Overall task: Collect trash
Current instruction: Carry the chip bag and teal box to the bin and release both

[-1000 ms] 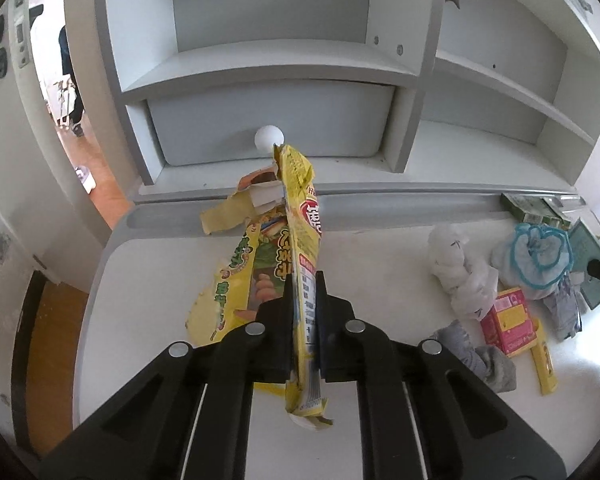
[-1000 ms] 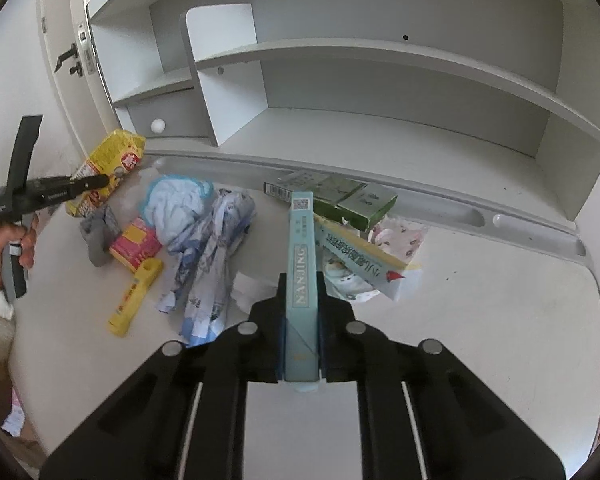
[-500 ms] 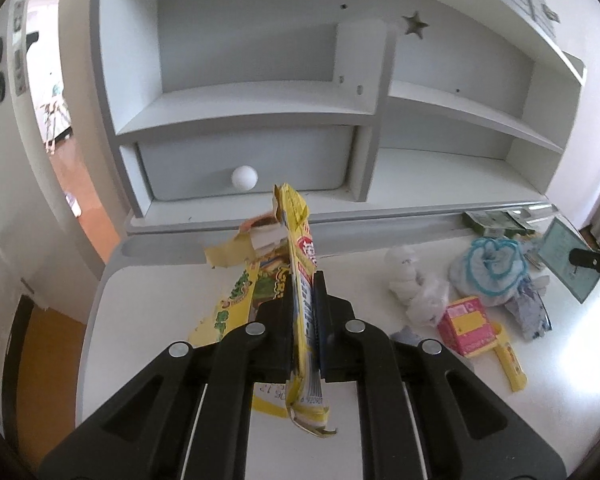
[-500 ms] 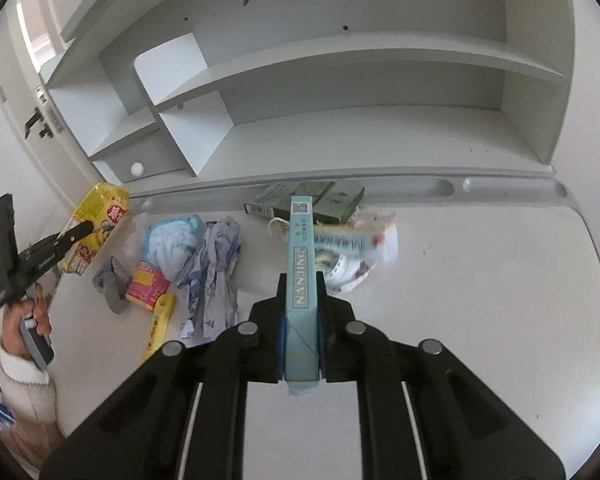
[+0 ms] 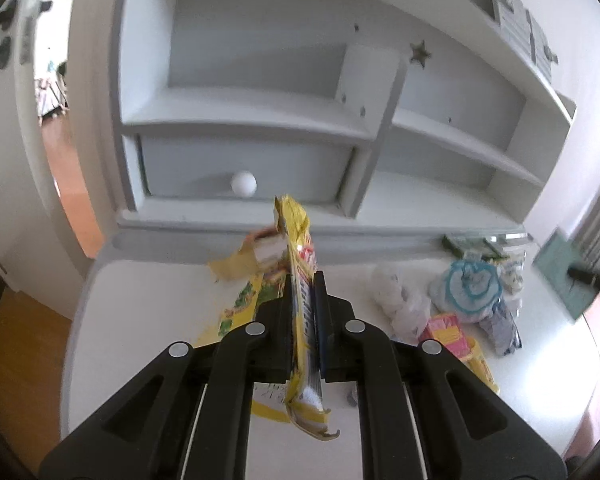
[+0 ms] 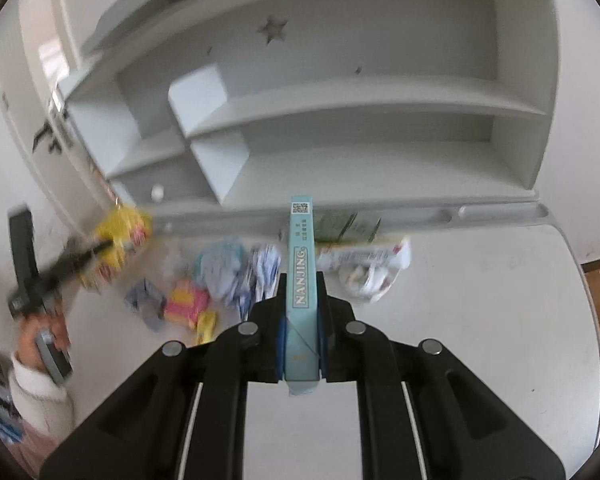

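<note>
My left gripper [image 5: 303, 280] is shut on a yellow snack wrapper [image 5: 298, 252] and holds it up above the white desk [image 5: 148, 320]. My right gripper [image 6: 301, 280] is shut on a light blue NANJING box [image 6: 301, 264], also lifted above the desk. In the right wrist view the left gripper with the yellow wrapper [image 6: 120, 236] shows at the left, blurred. In the left wrist view the blue box [image 5: 562, 276] shows at the right edge.
More trash lies on the desk: a second yellow wrapper [image 5: 240, 304], white crumpled plastic [image 5: 396, 300], a blue-white bag [image 5: 466, 288], a pink packet [image 5: 446, 330], green boxes [image 6: 344, 226], a white wrapper [image 6: 364, 260]. Grey shelves [image 5: 260, 120] with a knobbed drawer [image 5: 244, 184] stand behind.
Both grippers have risen and pulled back from the desk with their items held; the views now tilt up toward the shelves. The trash pile stays in place.
</note>
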Tool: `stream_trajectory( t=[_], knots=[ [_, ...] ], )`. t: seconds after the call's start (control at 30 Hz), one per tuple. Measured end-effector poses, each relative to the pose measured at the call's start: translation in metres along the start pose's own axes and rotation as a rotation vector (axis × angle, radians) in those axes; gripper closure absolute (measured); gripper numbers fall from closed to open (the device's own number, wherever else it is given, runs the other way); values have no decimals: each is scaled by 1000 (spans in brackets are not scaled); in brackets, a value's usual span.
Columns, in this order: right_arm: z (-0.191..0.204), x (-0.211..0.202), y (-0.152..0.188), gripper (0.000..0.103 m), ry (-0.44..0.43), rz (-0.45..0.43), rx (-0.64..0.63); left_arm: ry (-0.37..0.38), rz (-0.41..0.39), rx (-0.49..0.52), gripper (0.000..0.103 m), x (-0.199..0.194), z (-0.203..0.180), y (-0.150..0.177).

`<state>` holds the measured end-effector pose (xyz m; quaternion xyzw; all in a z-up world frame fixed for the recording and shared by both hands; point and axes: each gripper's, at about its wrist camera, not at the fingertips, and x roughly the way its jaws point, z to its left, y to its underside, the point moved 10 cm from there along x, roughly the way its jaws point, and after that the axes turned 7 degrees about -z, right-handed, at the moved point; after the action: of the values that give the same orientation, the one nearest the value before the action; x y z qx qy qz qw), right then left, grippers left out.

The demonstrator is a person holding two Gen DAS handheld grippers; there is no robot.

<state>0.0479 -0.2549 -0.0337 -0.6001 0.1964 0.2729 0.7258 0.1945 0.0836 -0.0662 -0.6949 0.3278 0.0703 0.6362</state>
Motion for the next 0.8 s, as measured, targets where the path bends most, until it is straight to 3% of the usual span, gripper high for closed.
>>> stream_trajectory(
  t=[0.07, 0.2, 0.4, 0.53, 0.6, 0.73, 0.8],
  knots=[
    [1, 11, 17, 91, -23, 37, 5, 26, -35, -27, 95, -9, -2, -7],
    [-5, 4, 18, 91, -78, 8, 55, 9, -49, -27, 95, -23, -8, -11],
    [-25, 0, 32, 91, -111, 16, 73, 43, -62, -10, 96, -46, -52, -8],
    [-50, -35, 25, 91, -141, -64, 129, 99, -62, 89, 96, -55, -119, -12],
    [-68, -66, 17, 91, -123, -121, 135, 171, -76, 156, 96, -63, -173, -18],
    [-133, -161, 13, 91, 10, -278, 163, 365, -88, 293, 96, -78, -298, -11],
    [-170, -205, 25, 91, 97, -332, 195, 511, -61, 377, 96, -85, -382, 10]
  ],
)
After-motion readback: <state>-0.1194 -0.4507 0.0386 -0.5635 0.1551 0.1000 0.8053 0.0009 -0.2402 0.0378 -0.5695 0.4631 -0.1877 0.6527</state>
